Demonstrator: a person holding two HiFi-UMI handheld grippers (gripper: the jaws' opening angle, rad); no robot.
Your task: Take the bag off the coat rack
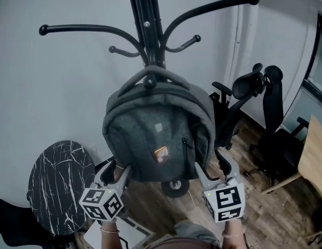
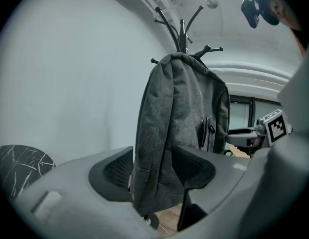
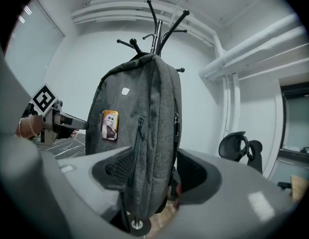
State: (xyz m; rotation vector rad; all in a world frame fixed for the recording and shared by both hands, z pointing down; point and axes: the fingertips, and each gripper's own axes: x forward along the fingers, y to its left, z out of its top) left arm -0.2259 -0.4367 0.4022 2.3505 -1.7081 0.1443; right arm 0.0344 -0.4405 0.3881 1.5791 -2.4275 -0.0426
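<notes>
The left claw (image 1: 116,173) is spread wide with the lower left edge of the bag (image 1: 158,134) standing between its jaws, and its own view shows no pad clearly pressing on the fabric. The right claw (image 1: 213,167) is spread the same way around the lower right edge, with a gap showing beside one pad. The grey bag hangs on the coat rack (image 1: 145,19), its top handle looped over a knobbed hook (image 1: 149,81) and its body hanging free above the wooden floor. As I judge it, the task is only at its start: both claws are placed low on the bag, but nothing is gripped and the handle has not left the hook. Closing on the bag, raising it until the loop clears the knob and drawing it away are all left to do. The front carries a small orange patch (image 3: 110,125) with a picture and a pale tag (image 3: 125,90) above it; no writing on either can be read.
</notes>
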